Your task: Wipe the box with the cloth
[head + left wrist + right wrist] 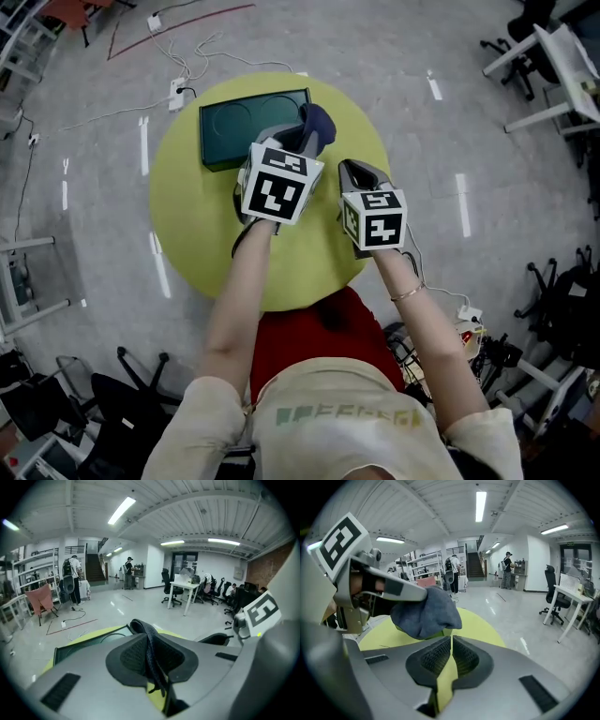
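Over round yellow-green table (187,216): left gripper (149,658) clamped on dark blue-grey cloth (317,127), beside dark green rectangular box (234,127); right gripper (451,656) closed, empty. Wiping seemingly not begun.

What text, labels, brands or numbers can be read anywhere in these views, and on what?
No text is readable.
Shirt print: greenish, too blurred to read.
Green sign high on the far wall: too small to read.
Marker cubes: black-and-white square patterns, no letters.
Box: no label visible.
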A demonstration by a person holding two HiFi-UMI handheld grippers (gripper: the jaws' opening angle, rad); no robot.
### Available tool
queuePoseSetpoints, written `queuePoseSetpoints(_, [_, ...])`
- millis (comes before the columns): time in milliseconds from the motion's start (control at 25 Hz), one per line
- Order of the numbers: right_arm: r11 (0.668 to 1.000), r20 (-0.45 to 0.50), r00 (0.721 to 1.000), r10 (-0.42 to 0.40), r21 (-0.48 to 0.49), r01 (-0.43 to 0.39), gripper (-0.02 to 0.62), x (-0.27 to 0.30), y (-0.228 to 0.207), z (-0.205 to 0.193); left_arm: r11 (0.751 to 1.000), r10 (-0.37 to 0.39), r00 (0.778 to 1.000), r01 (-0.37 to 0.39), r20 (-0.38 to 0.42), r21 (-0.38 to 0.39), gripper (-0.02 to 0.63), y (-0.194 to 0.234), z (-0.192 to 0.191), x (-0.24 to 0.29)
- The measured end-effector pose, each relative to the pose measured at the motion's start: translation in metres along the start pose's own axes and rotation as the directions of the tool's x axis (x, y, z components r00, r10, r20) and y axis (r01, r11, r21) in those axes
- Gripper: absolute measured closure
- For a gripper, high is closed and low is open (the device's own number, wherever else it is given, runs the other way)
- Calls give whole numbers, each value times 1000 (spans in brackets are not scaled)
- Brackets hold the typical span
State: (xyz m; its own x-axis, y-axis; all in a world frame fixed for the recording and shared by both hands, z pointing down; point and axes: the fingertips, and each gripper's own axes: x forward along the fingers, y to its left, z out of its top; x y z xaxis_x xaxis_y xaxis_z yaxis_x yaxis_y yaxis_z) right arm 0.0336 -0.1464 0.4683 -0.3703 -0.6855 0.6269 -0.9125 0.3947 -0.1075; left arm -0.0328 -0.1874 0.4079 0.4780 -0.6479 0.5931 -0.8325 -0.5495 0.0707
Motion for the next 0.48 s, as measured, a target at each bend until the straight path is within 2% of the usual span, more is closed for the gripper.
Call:
queuePoseSetpoints(200, [1000,-22,1000,0,-17,-1,555,7,0,-7,998,63,993,-61,-96,27,549,16,-44,21])
queuePoseSetpoints(480, [1000,-48,999,1,-31,-2,555,29,12,-7,988,151,981,-145,-121,57,549,53,-68,9])
